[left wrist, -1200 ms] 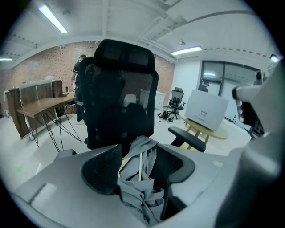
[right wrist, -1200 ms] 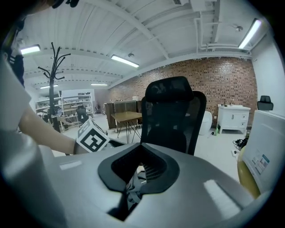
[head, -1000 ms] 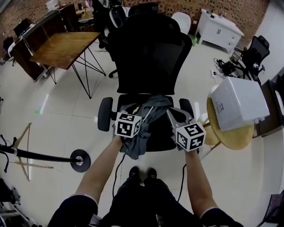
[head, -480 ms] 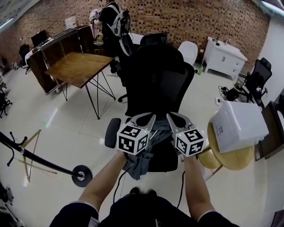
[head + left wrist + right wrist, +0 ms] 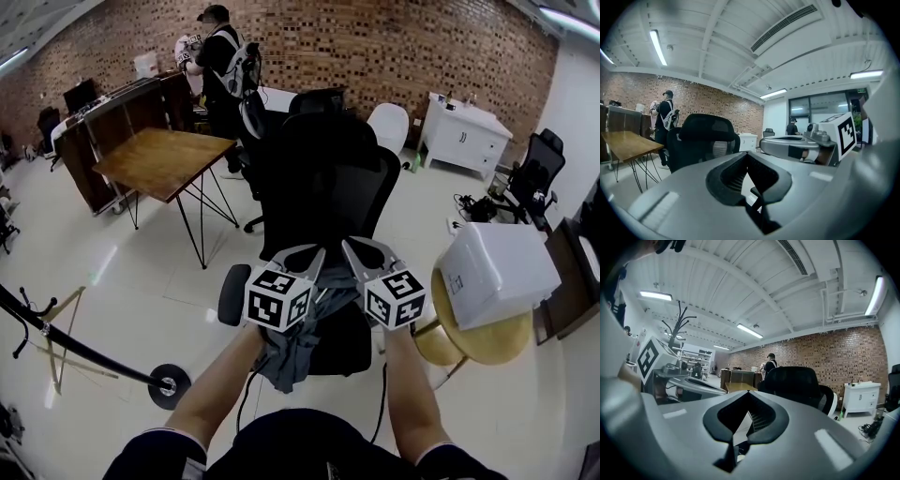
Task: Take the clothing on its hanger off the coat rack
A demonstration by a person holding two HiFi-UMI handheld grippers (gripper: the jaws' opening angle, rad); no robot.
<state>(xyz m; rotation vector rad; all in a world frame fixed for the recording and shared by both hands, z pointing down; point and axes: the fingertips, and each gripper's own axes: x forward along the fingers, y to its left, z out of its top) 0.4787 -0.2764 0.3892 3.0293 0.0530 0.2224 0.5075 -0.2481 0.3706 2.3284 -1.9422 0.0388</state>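
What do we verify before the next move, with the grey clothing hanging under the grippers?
1. Left gripper jaws shut: ok.
2. Right gripper jaws shut: ok.
3. Grey clothing off the coat rack, which stands apart at the left: ok.
4. Hanger pinched in a grip: cannot tell.
5. Clothing clear of the black chair seat: cannot tell; it hangs in front of it.
6. Person by the brick wall, far from the grippers: ok.

Grey clothing (image 5: 296, 349), black office chair (image 5: 323, 187), red-brown brick wall (image 5: 375, 42), white box (image 5: 497, 272), brown wooden table (image 5: 164, 159), black-and-white checked marker cubes (image 5: 277, 298)
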